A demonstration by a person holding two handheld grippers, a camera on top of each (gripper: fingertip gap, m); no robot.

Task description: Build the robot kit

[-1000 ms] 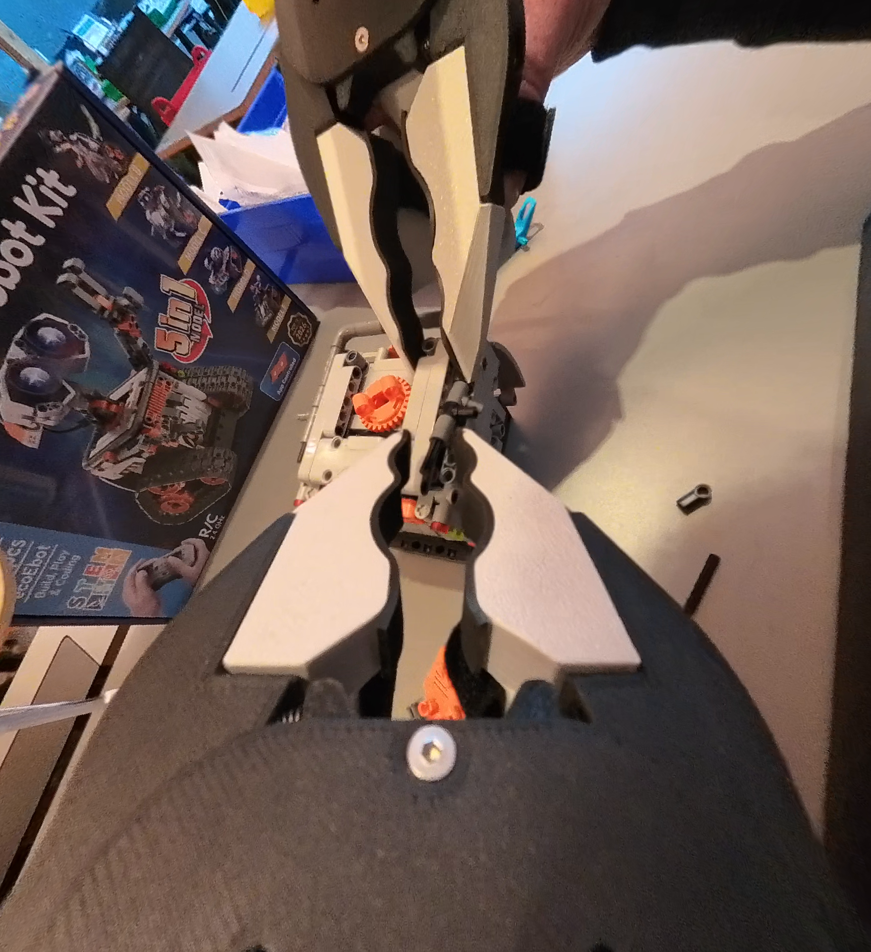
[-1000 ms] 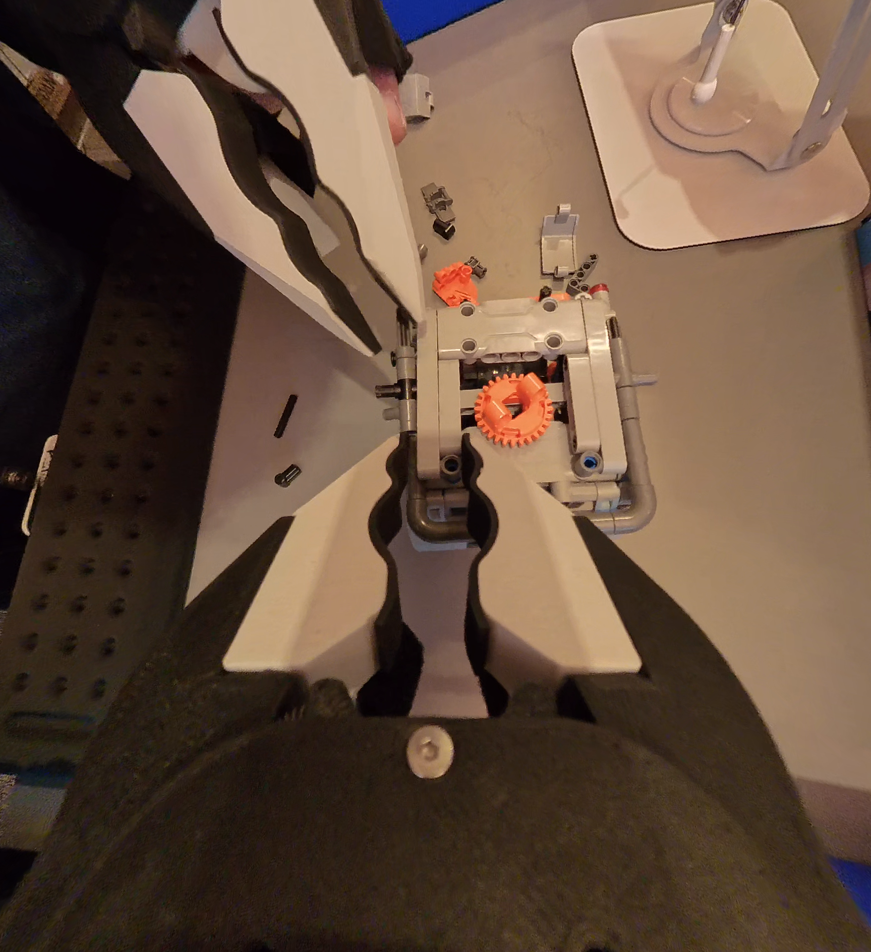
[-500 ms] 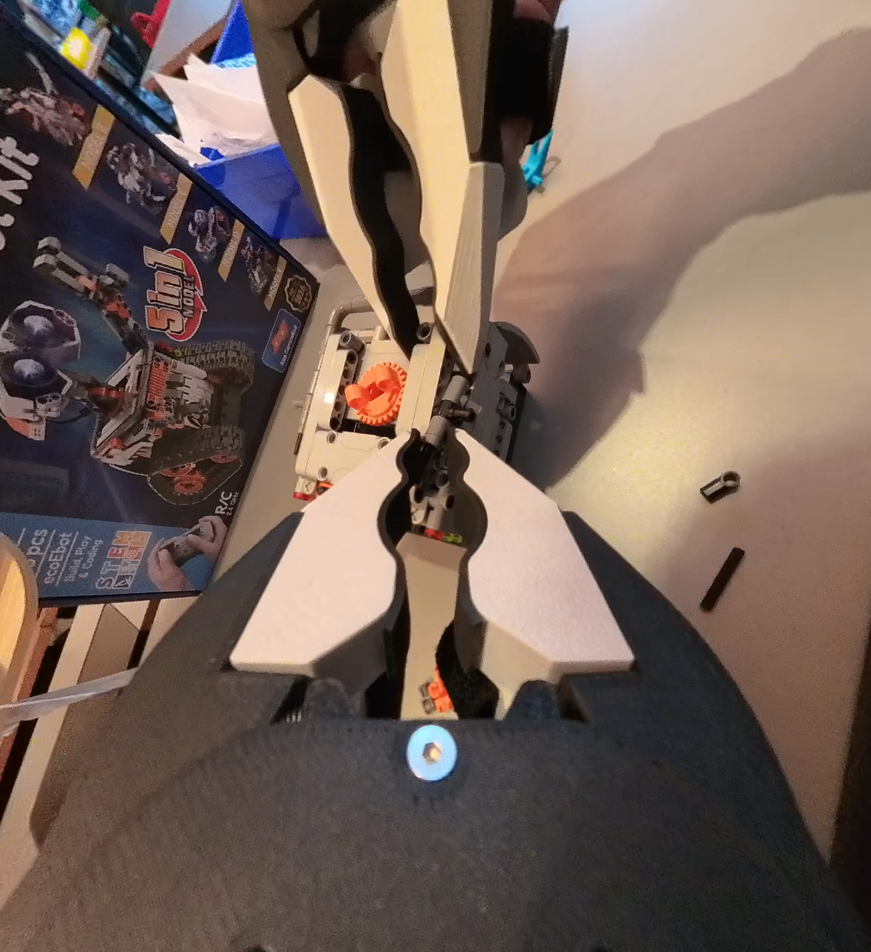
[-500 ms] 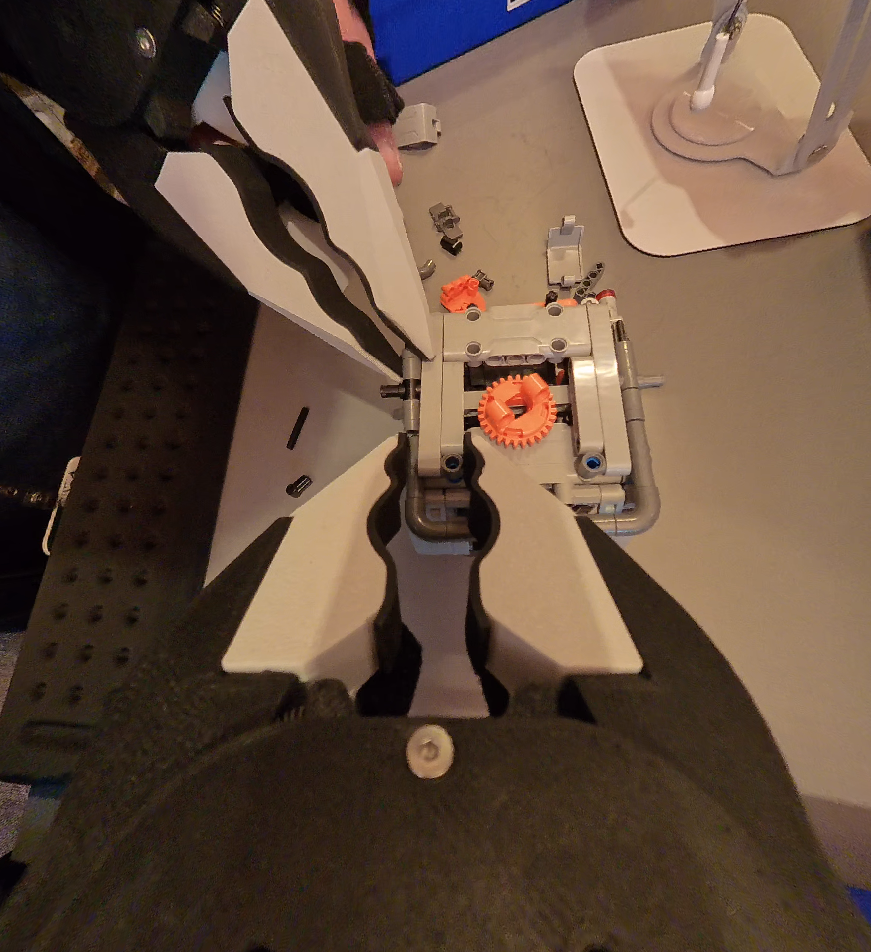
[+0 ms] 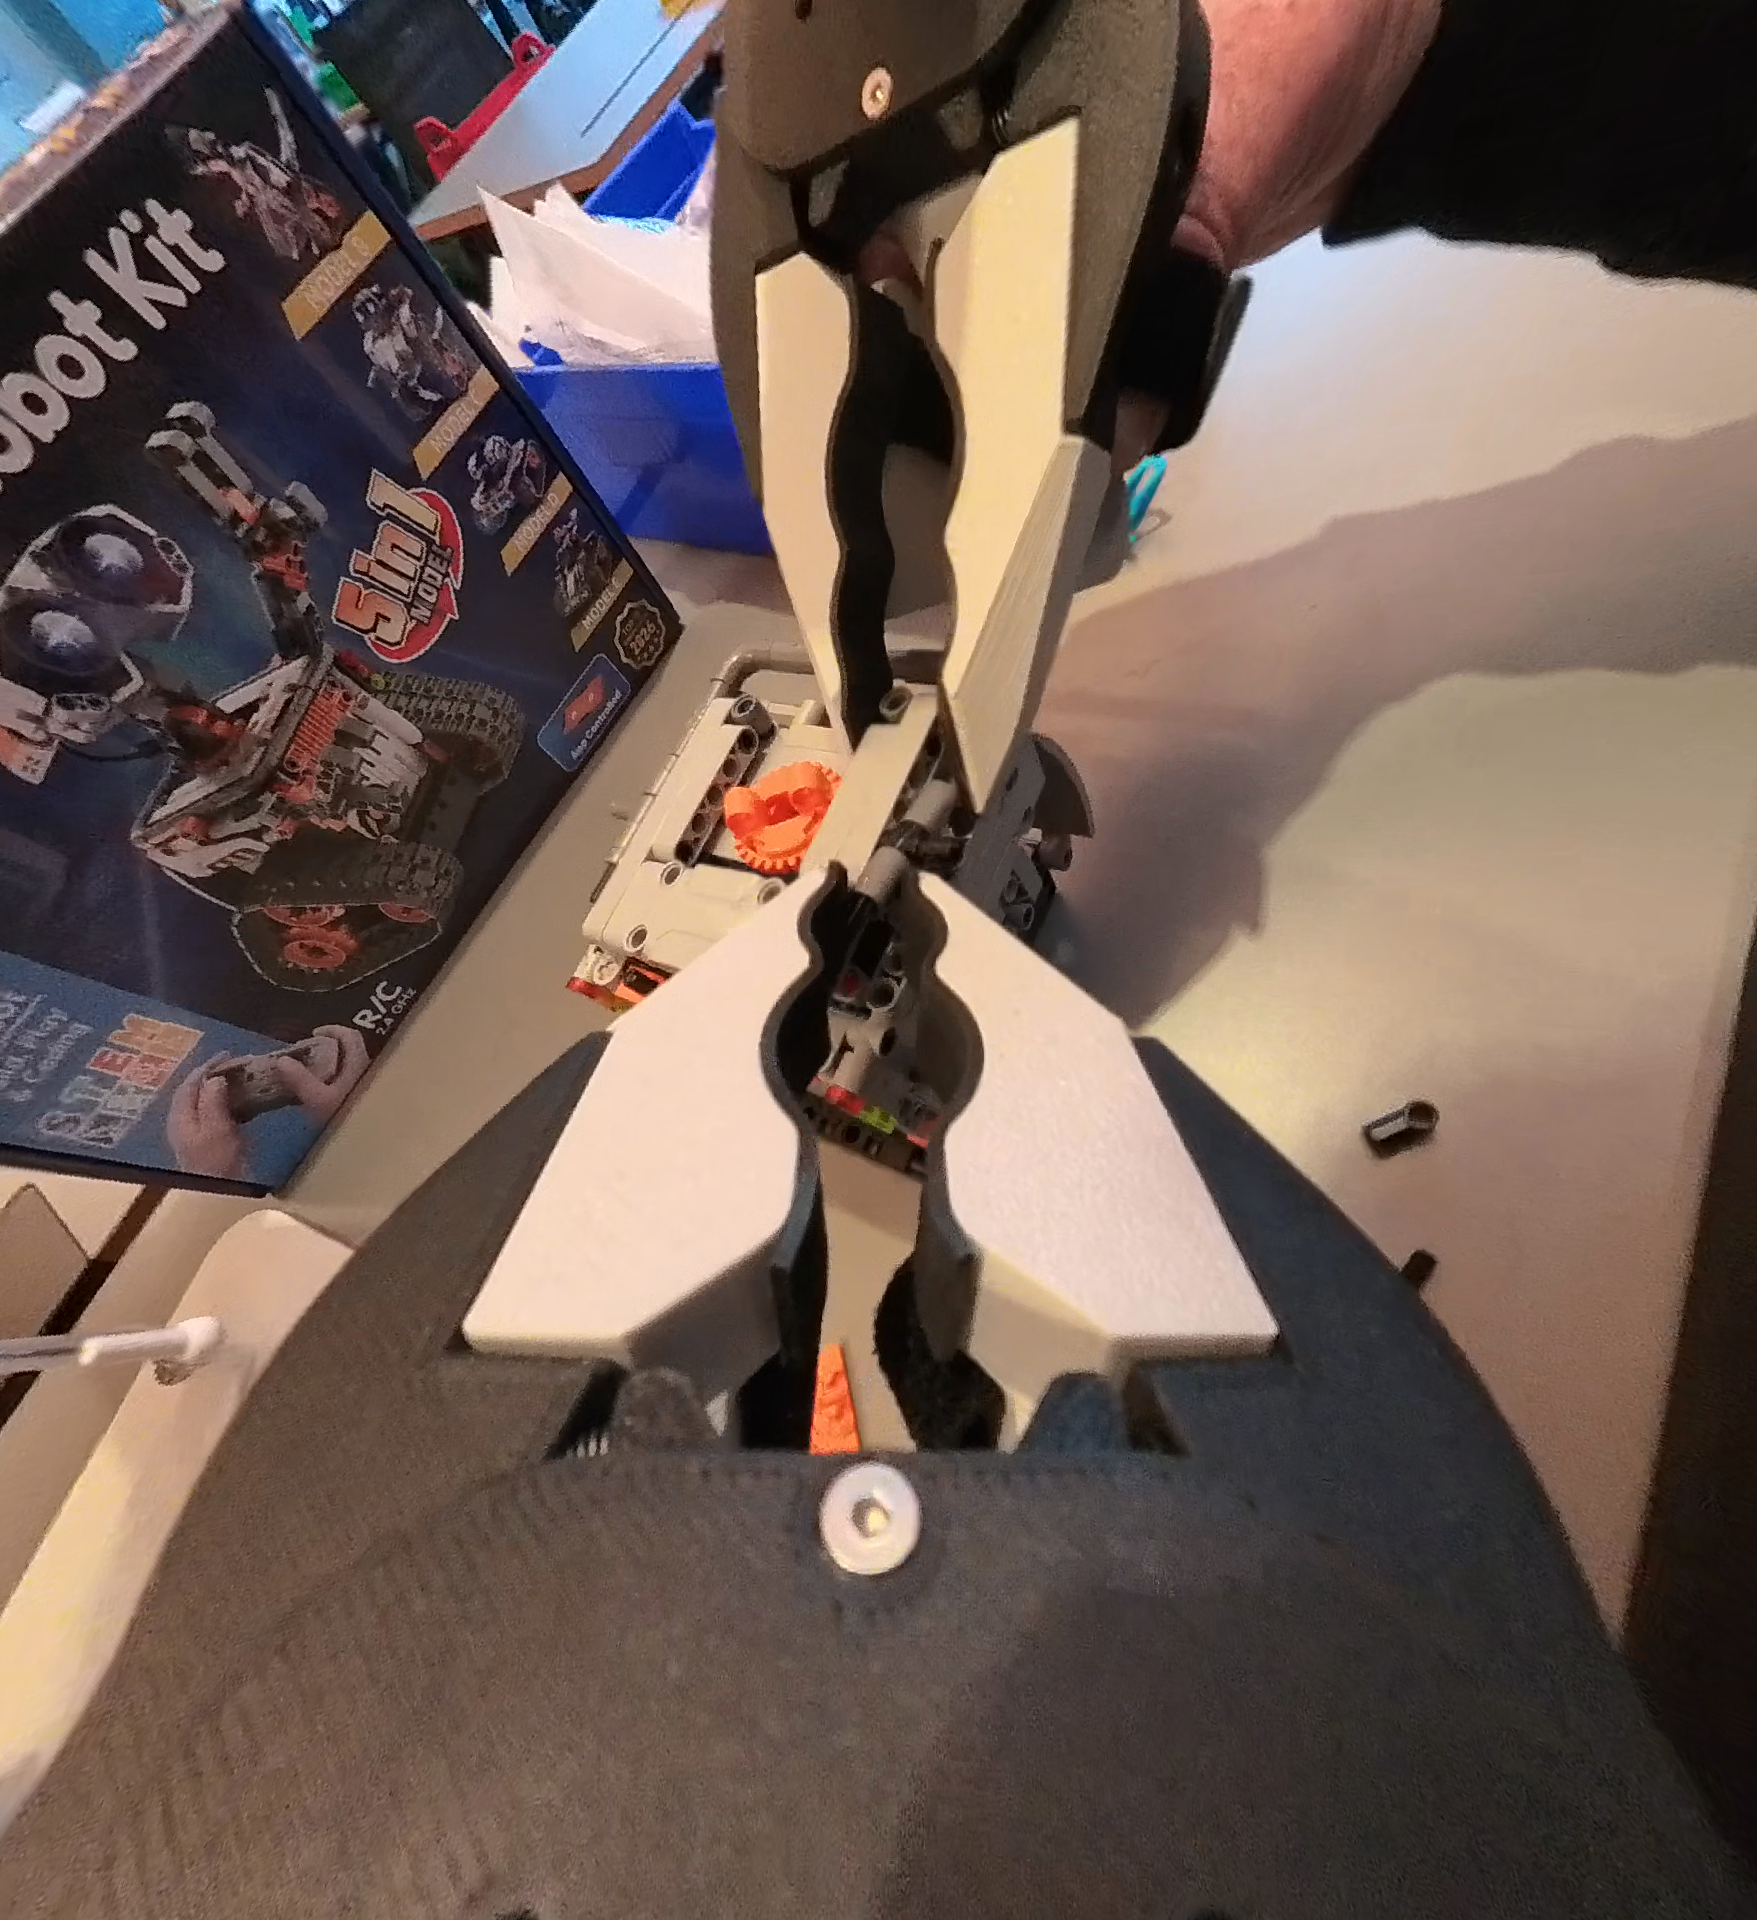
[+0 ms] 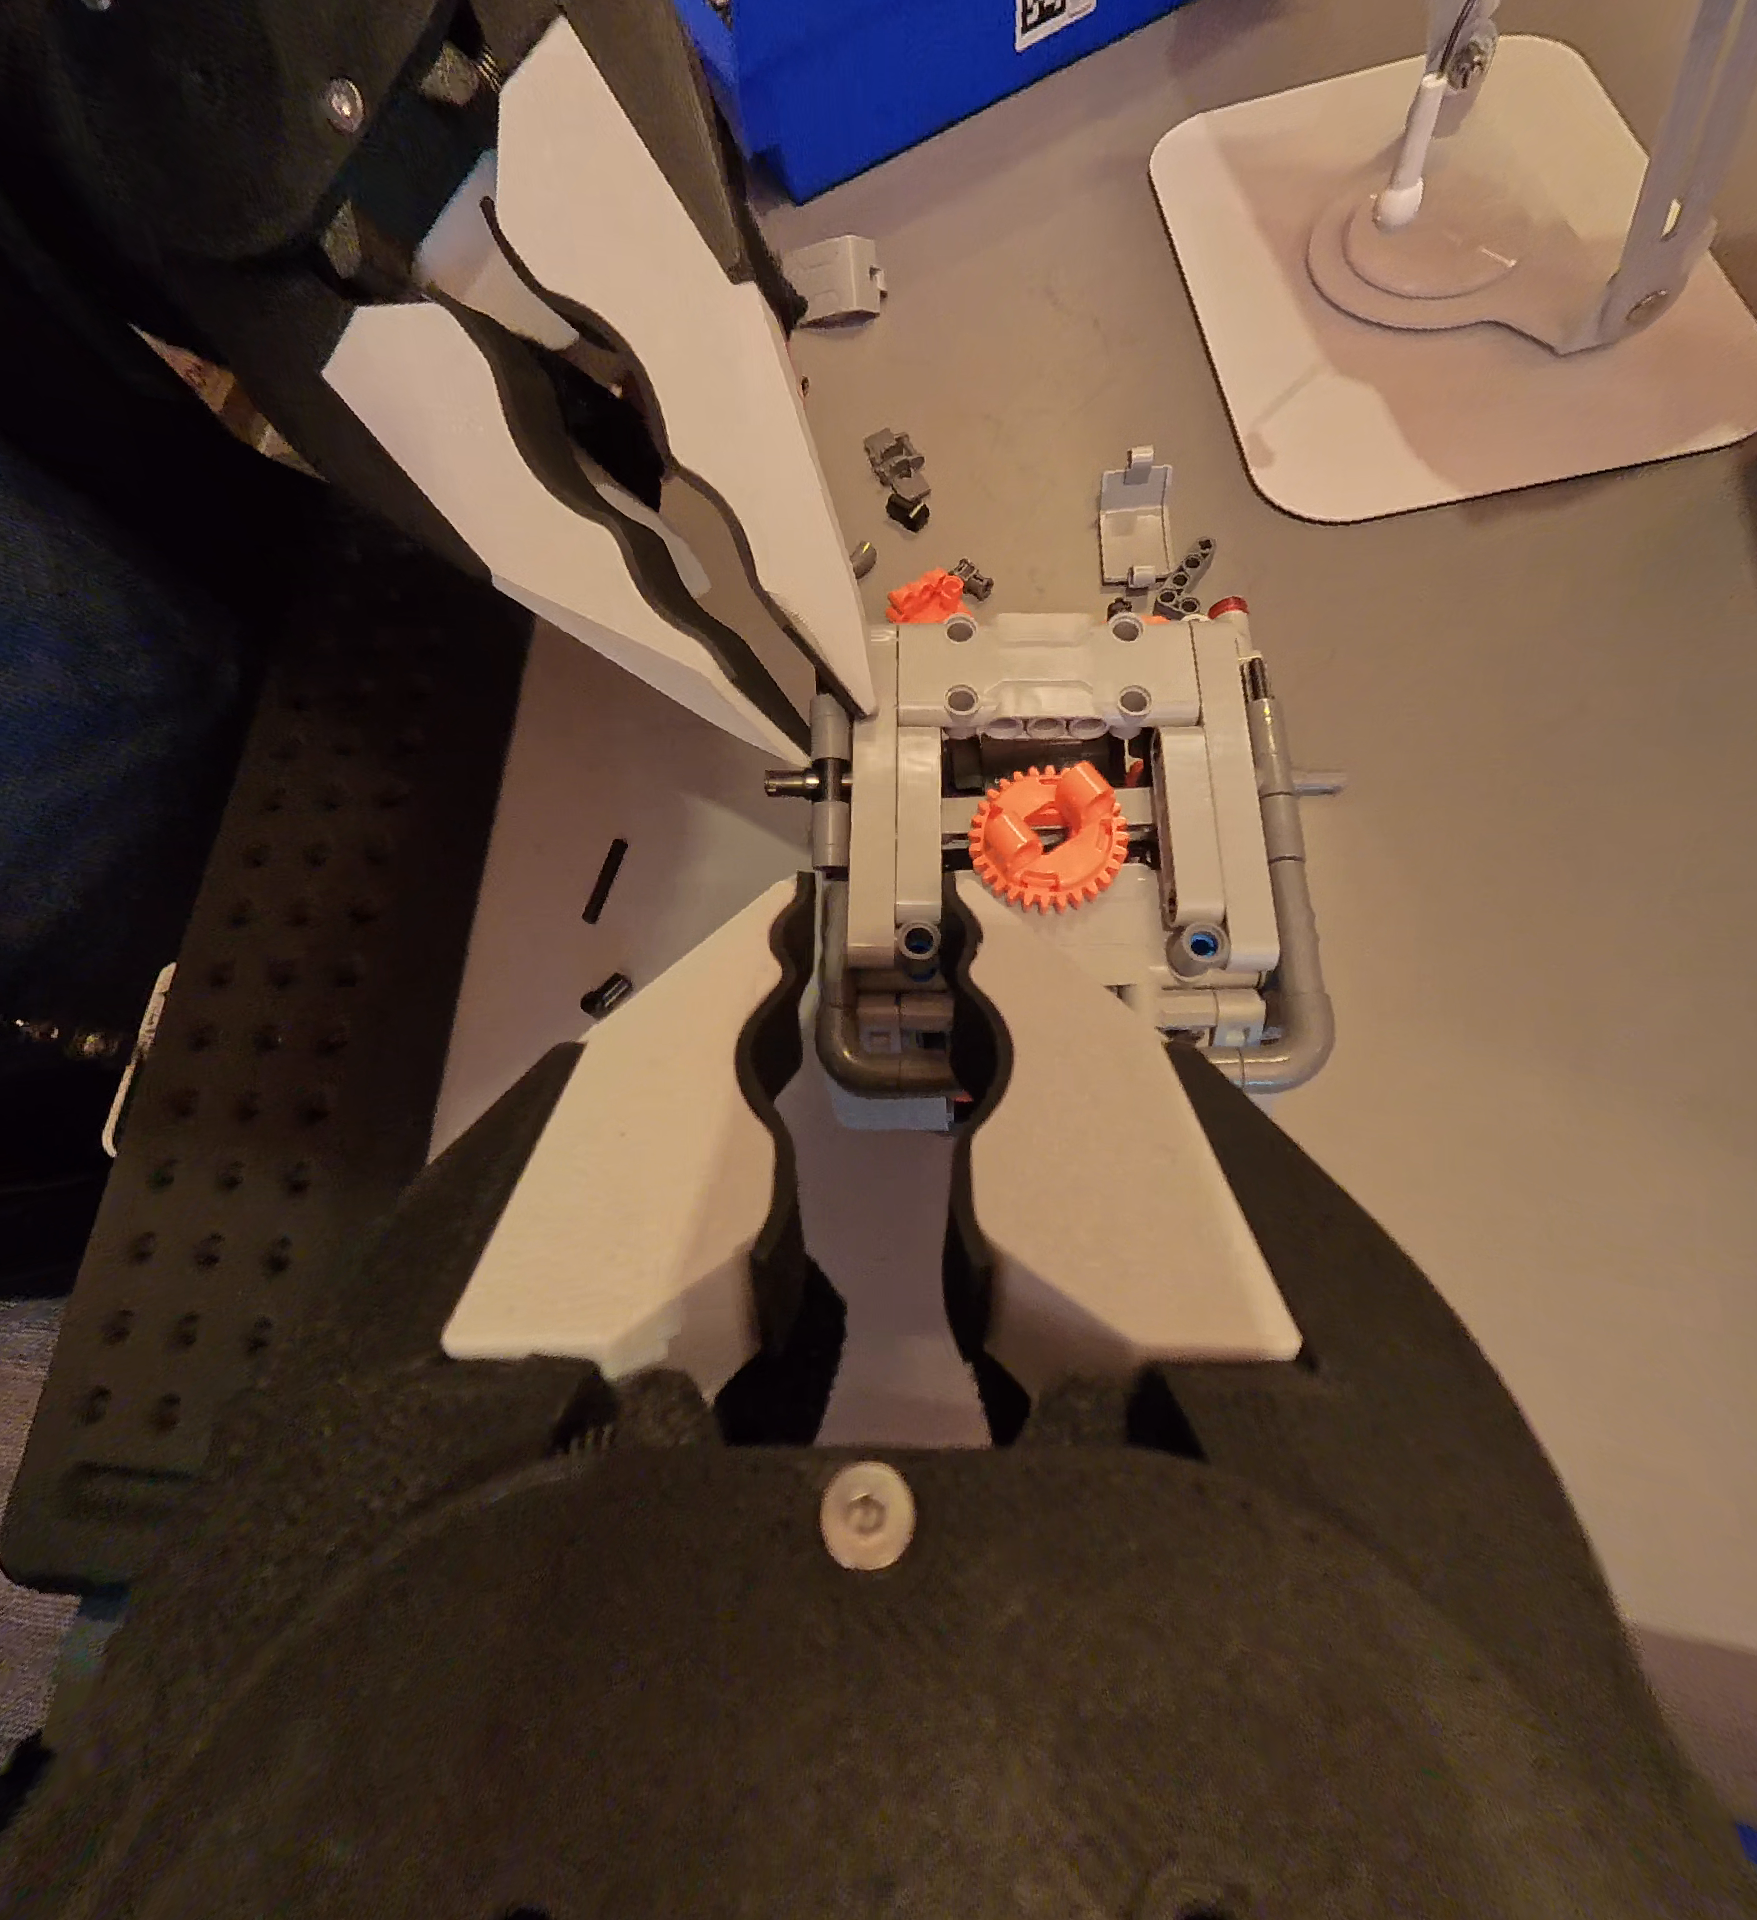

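Right claw (image 6: pixel 879 914) clenched on the near-left corner of the grey brick assembly (image 6: pixel 1045 686), fingers either side of a grey beam. Left claw (image 5: pixel 869 894) nearly shut at the assembly's side, tips around a small grey pin piece (image 5: pixel 879 868); actual grip: cannot tell. Assembly sits on the grey surface (image 6: pixel 1476 831), orange gear (image 6: pixel 1045 836) on top. Loose small parts (image 6: pixel 900 473) just behind it, white lamp base (image 6: pixel 1456 281) further back. Kit box (image 5: pixel 209 644) stands beside it.
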